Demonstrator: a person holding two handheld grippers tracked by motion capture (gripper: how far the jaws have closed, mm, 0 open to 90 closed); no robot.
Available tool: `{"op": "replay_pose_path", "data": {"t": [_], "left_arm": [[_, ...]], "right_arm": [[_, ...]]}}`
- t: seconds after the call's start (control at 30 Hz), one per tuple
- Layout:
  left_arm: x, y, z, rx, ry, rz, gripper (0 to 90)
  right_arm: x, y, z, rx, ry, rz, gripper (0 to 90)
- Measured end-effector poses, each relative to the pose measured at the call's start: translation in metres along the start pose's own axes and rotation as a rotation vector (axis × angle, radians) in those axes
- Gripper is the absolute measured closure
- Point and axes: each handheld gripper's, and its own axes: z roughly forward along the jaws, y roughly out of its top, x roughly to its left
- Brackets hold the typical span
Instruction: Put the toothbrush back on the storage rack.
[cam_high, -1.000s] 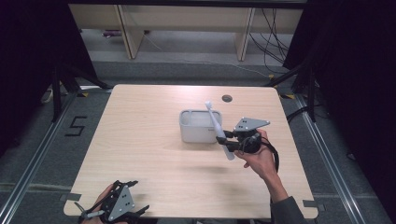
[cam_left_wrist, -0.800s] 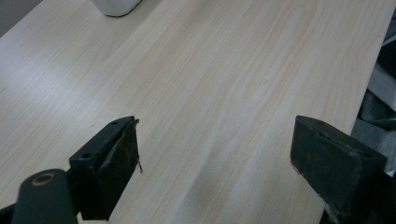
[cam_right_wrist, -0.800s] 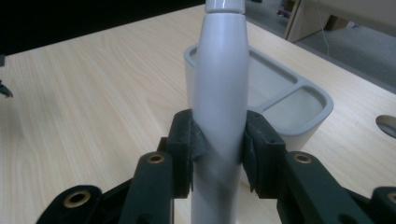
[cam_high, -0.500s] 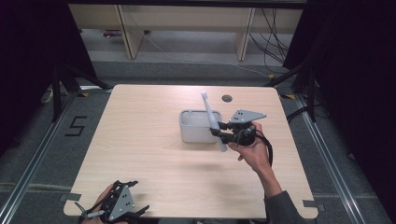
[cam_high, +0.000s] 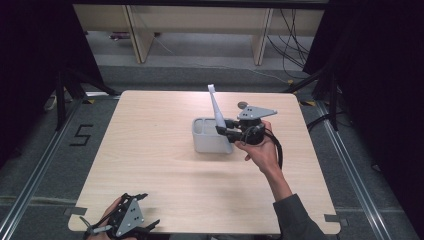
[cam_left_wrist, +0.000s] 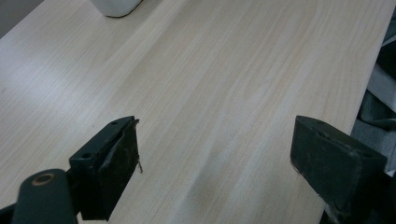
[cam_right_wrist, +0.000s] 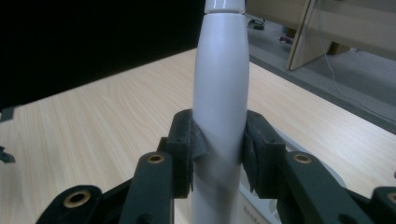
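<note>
From the high view, the right gripper (cam_high: 223, 131) is seen clamped on a long white tool (cam_high: 216, 106), gripped low on its shaft. The tool's long axis runs steeply up and away from the jaws, leaning slightly toward the far left of the table, with its small head uppermost. Directly below and just to the left of the jaws sits the white rectangular bin (cam_high: 211, 141), so the lower end of the tool lies at or over the bin's right end; whether it touches the bin's wall cannot be told. The left gripper (cam_high: 126, 220) rests at the near edge of the wooden table (cam_high: 150, 165), well apart from both tool and bin, so the right hand is plainly the nearer.

In the left gripper view, the two jaws are shown spread wide with bare tabletop between them and nothing held. A corner of the bin (cam_left_wrist: 116, 6) appears far ahead of them, at the upper left.

In the right gripper view, the tool (cam_right_wrist: 220, 98) is seen pinched between both pads, its shaft standing upright between them and crossing the jaw line nearly at right angles. The bin's rim (cam_right_wrist: 299, 154) lies just beneath and behind the jaws. The coming move is judged to turn on keeping that axis steep above the bin's opening.
</note>
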Motion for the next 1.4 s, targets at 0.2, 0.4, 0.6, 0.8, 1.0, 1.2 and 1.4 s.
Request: {"op": "replay_pose_path", "data": {"t": [0.2, 0.4, 0.6, 0.8, 1.0, 1.2, 1.4], "left_arm": [[0.000, 0.000, 0.000, 0.000, 0.001, -0.002, 14.9], [0.000, 0.000, 0.000, -0.007, 0.000, -0.013, 14.9], [0.000, 0.000, 0.000, -0.006, 0.001, -0.008, 14.9], [0.002, 0.000, -0.001, 0.023, 0.004, 0.026, 14.9], [0.002, -0.001, -0.001, 0.011, 0.002, 0.015, 14.9], [0.001, -0.001, 0.000, 0.013, -0.007, 0.010, 14.9], [0.000, -0.001, 0.001, 0.005, -0.006, 0.000, 14.9]], "right_arm": [[0.002, 0.011, 0.004, -0.021, 0.014, 0.007, 66.9], [0.000, 0.020, 0.011, -0.029, -0.015, -0.011, 66.8], [-0.001, 0.028, 0.015, -0.045, -0.017, 0.012, 66.9], [-0.005, 0.037, 0.023, -0.059, -0.025, 0.009, 66.8], [-0.011, 0.040, 0.034, -0.064, -0.048, 0.015, 66.9], [-0.021, 0.040, 0.044, -0.064, -0.091, 0.010, 66.9], [-0.027, 0.034, 0.051, -0.056, -0.106, 0.018, 66.8]]}}
